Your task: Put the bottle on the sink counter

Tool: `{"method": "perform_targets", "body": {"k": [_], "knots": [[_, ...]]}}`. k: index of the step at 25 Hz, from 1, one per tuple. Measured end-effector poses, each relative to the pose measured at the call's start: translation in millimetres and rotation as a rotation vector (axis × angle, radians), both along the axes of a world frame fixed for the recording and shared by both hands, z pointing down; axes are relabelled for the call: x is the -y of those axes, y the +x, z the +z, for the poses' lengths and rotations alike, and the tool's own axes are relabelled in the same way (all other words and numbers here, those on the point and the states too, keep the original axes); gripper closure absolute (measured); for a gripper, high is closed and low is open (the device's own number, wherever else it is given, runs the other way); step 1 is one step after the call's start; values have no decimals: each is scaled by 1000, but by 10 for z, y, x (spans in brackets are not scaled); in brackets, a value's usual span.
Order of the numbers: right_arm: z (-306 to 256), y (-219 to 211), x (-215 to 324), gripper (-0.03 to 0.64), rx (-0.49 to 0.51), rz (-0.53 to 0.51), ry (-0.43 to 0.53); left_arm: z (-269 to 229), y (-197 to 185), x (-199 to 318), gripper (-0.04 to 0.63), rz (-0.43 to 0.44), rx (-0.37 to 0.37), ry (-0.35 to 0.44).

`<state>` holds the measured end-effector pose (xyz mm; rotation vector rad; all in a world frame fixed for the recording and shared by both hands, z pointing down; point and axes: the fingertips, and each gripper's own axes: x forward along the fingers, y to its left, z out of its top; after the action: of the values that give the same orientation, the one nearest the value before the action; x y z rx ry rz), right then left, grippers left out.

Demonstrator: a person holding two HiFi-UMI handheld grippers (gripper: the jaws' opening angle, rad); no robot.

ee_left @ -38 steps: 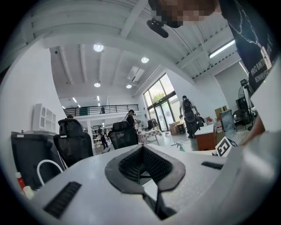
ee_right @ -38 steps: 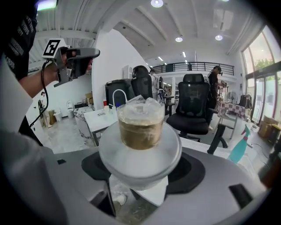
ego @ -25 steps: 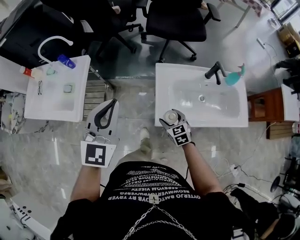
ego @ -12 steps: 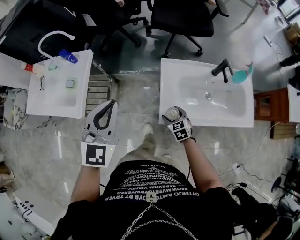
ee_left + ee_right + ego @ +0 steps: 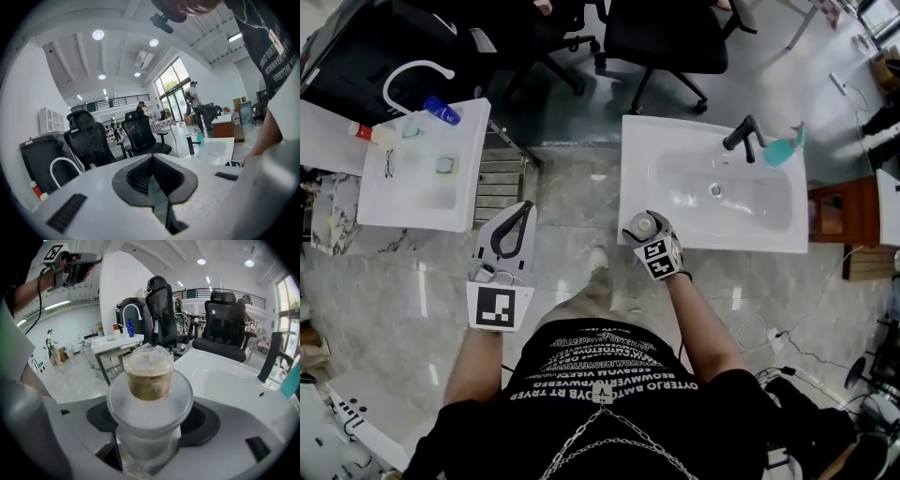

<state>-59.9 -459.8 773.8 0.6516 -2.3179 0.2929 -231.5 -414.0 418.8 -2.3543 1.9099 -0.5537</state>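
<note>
Overhead, the right gripper's [image 5: 644,228] fingers clasp a frosted white plastic bottle [image 5: 149,380] with a brown cap, upright above the near left corner of the white sink bench [image 5: 635,159]. The left gripper [image 5: 521,211], fingers pressed together and empty, hangs apart.

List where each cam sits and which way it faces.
Head view: on the head, facing steeply down at the sink and floor; shows torso, arms, left gripper, right gripper with bottle.
Left gripper view: on the left gripper, along its shut jaws toward chairs; shirt at right.
Right gripper view: on the right gripper, along jaws clamping the bottle; left gripper top left.
Shared: all three show the sink.
</note>
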Motion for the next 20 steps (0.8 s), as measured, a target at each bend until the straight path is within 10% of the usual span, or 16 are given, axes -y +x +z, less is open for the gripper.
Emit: {"method": "perform_targets", "body": {"k": [15,20], "knots": [[-1136,1069,-397,256,160,102,94,-357,421,-415,589,30,-6,98],[-2415,1867,-461,620,279,323,341,-490,646,-686,589,34,-49,151]]}}
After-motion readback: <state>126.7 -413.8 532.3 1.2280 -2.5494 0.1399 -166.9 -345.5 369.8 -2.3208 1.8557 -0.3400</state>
